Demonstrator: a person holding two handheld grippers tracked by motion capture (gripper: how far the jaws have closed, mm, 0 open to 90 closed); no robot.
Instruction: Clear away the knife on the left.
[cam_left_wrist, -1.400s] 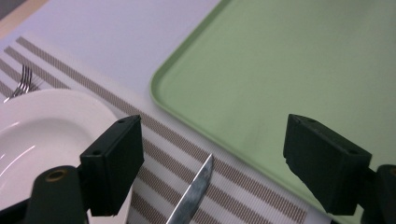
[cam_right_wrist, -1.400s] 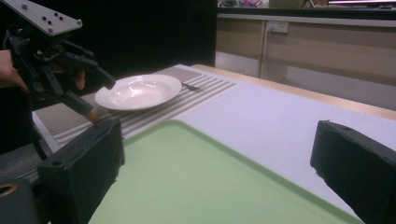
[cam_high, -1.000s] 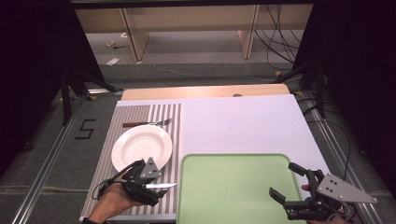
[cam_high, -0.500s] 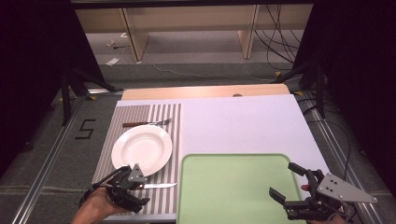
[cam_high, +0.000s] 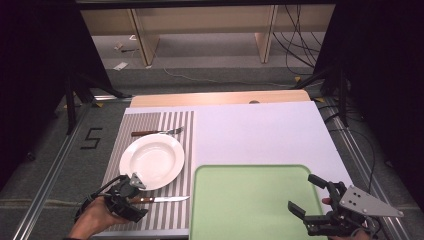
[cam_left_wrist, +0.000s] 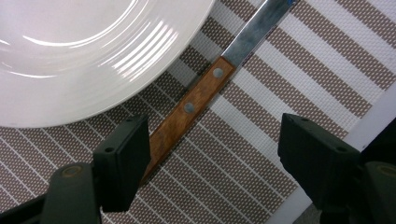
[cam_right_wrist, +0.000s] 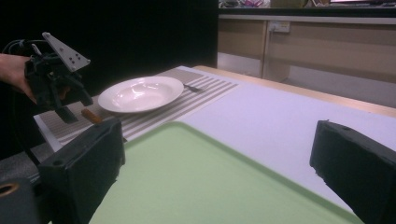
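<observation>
Left gripper (cam_left_wrist: 212, 154) hangs over the knife (cam_left_wrist: 205, 93), jaws spread wide and gripping nothing, one jaw tip overlapping the butt of the wooden handle and the other well out toward the mat's edge. The knife lies flat on the striped placemat (cam_left_wrist: 299, 65), just beside the rim of the white plate (cam_left_wrist: 93, 51), blade running off toward the green tray (cam_high: 255, 200). By the look of it this is a light, rigid piece; the riveted wood should give decent friction while the polished blade looks slick and thin, so the handle between the rivets is the place to pinch. It sits low on the mat, so the jaws likely need to get right down. Right gripper (cam_high: 311, 197) waits agape by the tray's near right corner, empty
</observation>
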